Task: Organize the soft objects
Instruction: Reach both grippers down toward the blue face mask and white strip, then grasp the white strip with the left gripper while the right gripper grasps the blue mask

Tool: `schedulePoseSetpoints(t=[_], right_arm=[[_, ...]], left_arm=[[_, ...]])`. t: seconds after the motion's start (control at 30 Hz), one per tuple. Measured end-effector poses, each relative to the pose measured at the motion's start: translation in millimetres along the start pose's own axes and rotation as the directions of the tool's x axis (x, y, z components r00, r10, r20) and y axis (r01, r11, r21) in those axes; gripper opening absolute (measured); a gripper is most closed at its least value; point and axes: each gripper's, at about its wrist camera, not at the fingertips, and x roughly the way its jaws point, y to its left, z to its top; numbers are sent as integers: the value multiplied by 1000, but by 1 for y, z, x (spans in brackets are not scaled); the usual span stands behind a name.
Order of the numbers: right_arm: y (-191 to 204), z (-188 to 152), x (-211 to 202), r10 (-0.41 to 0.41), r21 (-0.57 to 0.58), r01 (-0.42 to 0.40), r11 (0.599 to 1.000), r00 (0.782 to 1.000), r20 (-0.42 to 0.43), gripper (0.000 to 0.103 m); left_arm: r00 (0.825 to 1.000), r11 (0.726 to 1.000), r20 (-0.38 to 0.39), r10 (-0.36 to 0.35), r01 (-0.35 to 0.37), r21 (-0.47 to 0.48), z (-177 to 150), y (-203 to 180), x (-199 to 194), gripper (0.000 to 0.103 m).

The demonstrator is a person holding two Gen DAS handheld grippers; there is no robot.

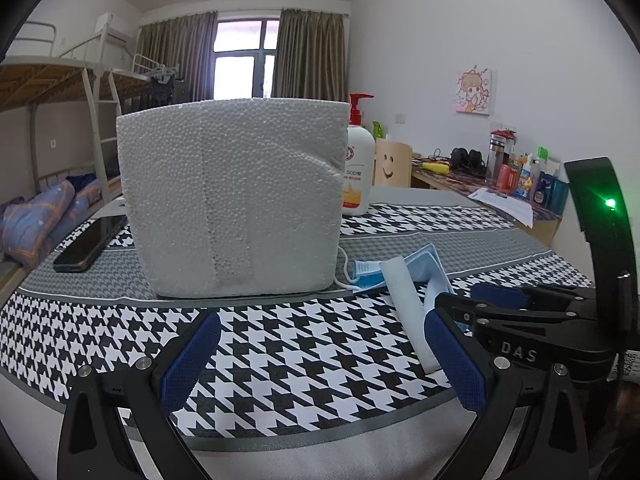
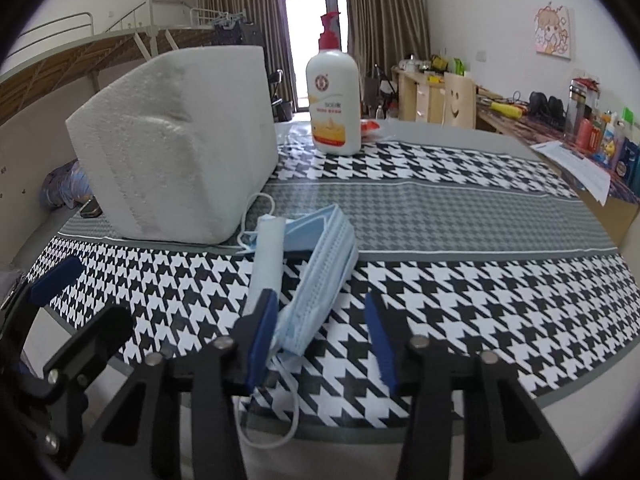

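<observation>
houndstooth tablecloth (image 2: 460,292) covers the whole table, black and white with a grey band across the middle. nearest in, the right gripper (image 2: 320,344) sits wide open just over the cloth, holding nothing, with the stack of blue face masks (image 2: 320,276) lying between its pads, close against the left one. the stack's long axis runs straight away from that gripper toward the foam block (image 2: 180,148). a white foam strip (image 2: 266,260) lies alongside the masks, same direction. left gripper (image 1: 324,364) is also spread wide and empty, aimed at the block. behind that stands a lotion pump bottle (image 2: 334,100), and a phone (image 1: 90,242) lies left of the block.
</observation>
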Motion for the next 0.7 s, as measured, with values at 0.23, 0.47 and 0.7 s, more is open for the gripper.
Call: schedulePoseSetpoints(t=[0.23,0.47,0.7], right_arm=[[1,7,11,-19,-12,19,1000,999,-32,42],[-1,15,29,-10,-8,10,1000,997,-77,31],[-4,13,34,-4,-6,4,1000,995,-98,11]], left_arm=[[999,1000,-20,-25,25,-6,9,-2,9,102],[998,999,-59,-33,33,0,16,-9,21,102],[996,999,-82,-42,43,9,18,-22,33,102]])
